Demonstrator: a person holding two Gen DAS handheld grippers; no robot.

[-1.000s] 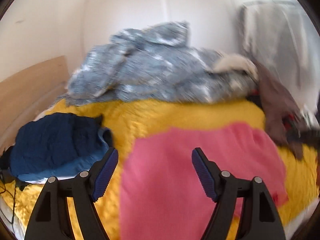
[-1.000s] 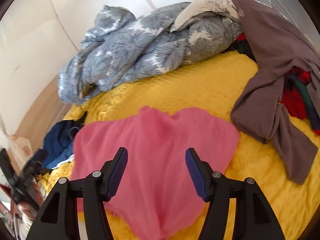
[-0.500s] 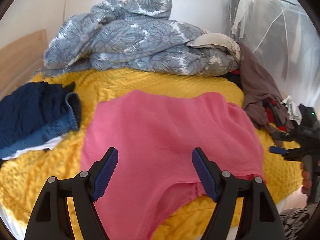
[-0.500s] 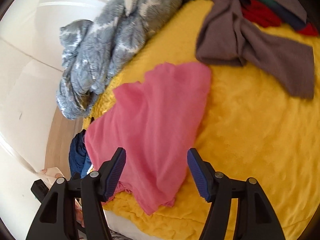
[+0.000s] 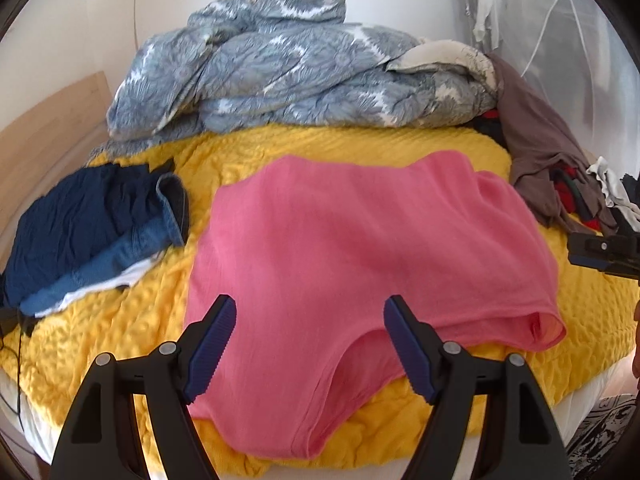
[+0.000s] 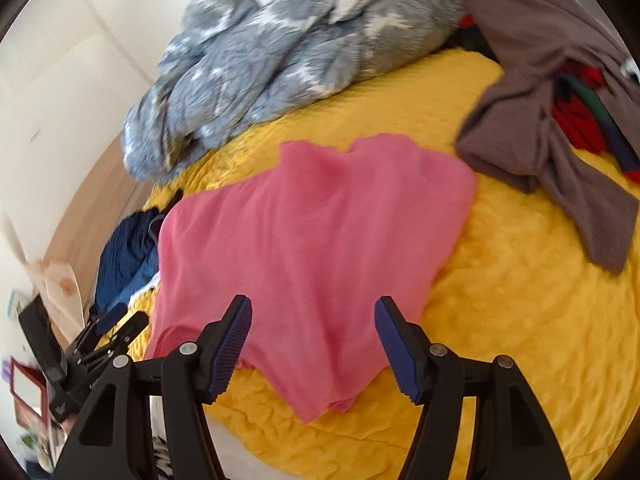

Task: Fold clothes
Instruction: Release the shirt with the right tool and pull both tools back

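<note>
- The left gripper (image 5: 308,344) is seen with its jaws set wide apart and nothing clamped; compared with one second earlier, the gap is unchanged, and the view has been tipped lower over the bed.
- The right gripper (image 6: 314,344) is seen with its jaws apart and empty; its gap is slightly wider than one second earlier.
- Both grippers are pointed steeply downward and are held above the near hem of the pink garment (image 5: 360,264), without contact being visible.
- In the left wrist view, the right gripper (image 5: 600,254) is seen at the right edge, beyond the pink garment; half a second earlier it was seen lower in that view.
- In the right wrist view, the left gripper (image 6: 114,326) is seen at the lower left, beside the bed edge.
- The pink garment (image 6: 312,240) is spread flat on the yellow bedspread (image 5: 120,344), near the front edge of the bed; its lower hem is curved and partly overhangs the edge.
- A navy and blue clothing pile (image 5: 88,228) is located to the left of the pink garment, apart from it.
- A grey patterned duvet (image 5: 288,76) is bunched at the far side of the bed.
- A brown garment (image 6: 560,92) is draped at the right, over red and dark items (image 6: 580,120).
</note>
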